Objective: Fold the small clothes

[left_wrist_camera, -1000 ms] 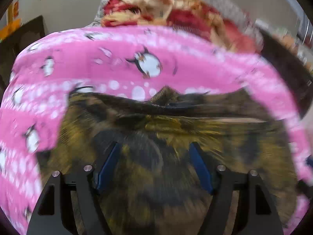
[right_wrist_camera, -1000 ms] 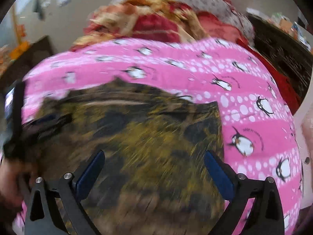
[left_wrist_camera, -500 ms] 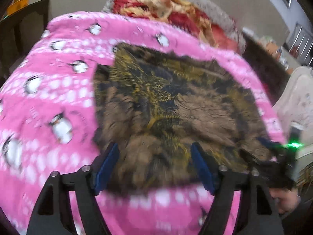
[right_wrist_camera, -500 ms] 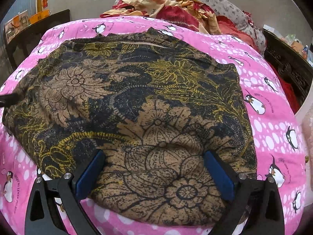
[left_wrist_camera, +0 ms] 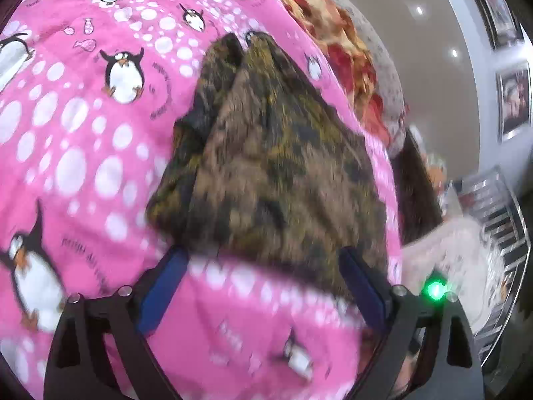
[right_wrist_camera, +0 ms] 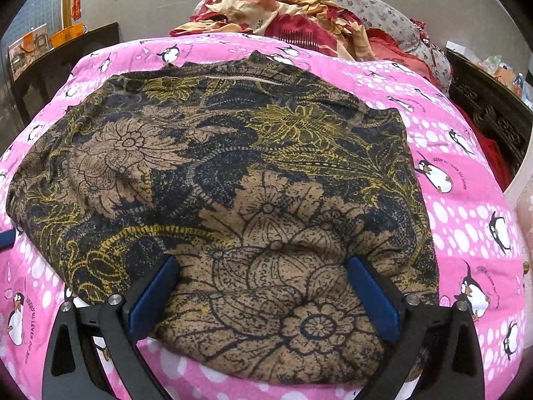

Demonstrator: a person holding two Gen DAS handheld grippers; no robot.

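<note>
Setting: a bed covered by a pink blanket [right_wrist_camera: 463, 153] printed with penguins and white dots.
Garment: a dark floral cloth [right_wrist_camera: 233, 180] in black, tan and yellow lies spread across the middle of the blanket, mostly flat, with soft wrinkles near its close edge.
Garment from the left side: seen along its length it looks narrow, the cloth [left_wrist_camera: 276, 166] tapering to two points at the far end, with a folded-under layer showing along its left edge.
Left claw: the left gripper [left_wrist_camera: 263, 286] hangs over bare pink blanket just short of the cloth's near edge; its blue pads stand wide apart and are opening further, with nothing pressed between them. This view is blurred.
Right claw: the right gripper [right_wrist_camera: 263, 296] points down at the near edge of the cloth; its blue pads stand wide apart, with cloth lying between them but not pinched.
Far end of bed: a heap of red and cream bedding [right_wrist_camera: 286, 16] rests against a grey spotted pillow [right_wrist_camera: 376, 10].
Right of bed: dark carved wooden furniture [right_wrist_camera: 489, 110].
Far left: a dark table [right_wrist_camera: 63, 53] against the wall.
</note>
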